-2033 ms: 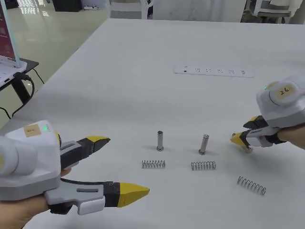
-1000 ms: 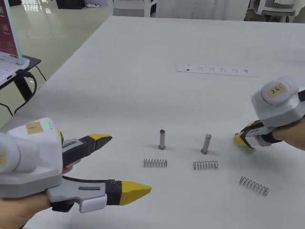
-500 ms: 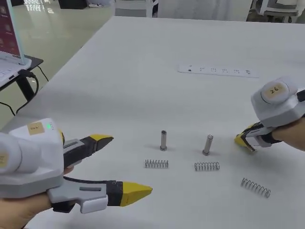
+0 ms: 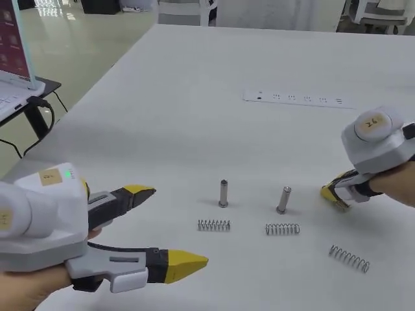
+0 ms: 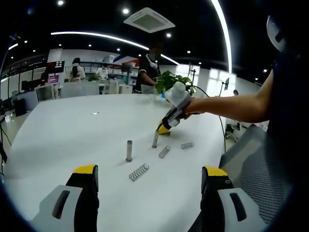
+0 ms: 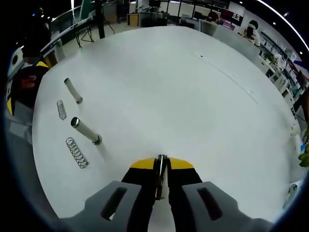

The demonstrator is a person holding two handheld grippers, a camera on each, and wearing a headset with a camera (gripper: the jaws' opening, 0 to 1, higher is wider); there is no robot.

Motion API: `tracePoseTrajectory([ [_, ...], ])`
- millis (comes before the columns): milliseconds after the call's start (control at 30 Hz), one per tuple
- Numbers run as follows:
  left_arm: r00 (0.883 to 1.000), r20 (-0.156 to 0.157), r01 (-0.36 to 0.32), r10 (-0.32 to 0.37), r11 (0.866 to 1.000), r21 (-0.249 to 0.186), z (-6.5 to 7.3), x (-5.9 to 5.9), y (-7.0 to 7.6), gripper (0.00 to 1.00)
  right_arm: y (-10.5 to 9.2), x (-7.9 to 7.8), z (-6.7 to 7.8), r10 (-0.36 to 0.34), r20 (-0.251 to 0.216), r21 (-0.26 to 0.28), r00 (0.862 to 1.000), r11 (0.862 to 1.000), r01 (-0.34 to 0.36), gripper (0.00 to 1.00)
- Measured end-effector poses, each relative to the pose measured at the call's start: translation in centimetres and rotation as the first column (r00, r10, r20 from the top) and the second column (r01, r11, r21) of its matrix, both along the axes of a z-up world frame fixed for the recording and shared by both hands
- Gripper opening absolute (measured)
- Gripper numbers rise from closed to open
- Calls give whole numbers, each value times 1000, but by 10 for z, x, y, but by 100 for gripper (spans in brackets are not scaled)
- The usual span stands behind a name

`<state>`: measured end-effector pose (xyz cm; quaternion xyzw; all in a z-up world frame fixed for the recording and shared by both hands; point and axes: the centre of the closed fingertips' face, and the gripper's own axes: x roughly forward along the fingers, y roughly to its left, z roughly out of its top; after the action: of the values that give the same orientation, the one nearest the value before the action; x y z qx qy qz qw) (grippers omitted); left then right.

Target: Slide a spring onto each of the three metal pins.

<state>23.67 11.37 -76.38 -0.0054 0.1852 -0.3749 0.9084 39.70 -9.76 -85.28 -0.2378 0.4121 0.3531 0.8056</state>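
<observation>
Zero springs [image 4: 214, 225] are fitted: all three lie loose on the table [image 4: 194, 116] beside two standing pins [image 4: 224, 194]. The right gripper [image 4: 336, 197] pinches the third pin [image 6: 161, 176] between its fingers [image 6: 181, 164], and the left gripper [image 4: 180, 225] has its fingers spread.

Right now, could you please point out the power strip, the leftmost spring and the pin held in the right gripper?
power strip [image 4: 299, 99]: head view, middle of its top face.
leftmost spring [image 4: 214, 225]: head view, its middle coils.
held pin [image 6: 160, 181]: right gripper view, shaft between the shut jaws.
</observation>
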Motion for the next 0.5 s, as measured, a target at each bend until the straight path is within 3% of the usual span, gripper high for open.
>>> tracePoseTrajectory([
  [333, 1000, 2, 2, -2, 1000, -2, 0, 0, 1, 85, 0, -3, 2, -9, 7, 7, 1000, 1000, 9, 6],
  [500, 1000, 5, 8, -8, 1000, -1, 0, 0, -1, 85, -1, -6, 10, -22, 19, 21, 1000, 1000, 22, 6],
])
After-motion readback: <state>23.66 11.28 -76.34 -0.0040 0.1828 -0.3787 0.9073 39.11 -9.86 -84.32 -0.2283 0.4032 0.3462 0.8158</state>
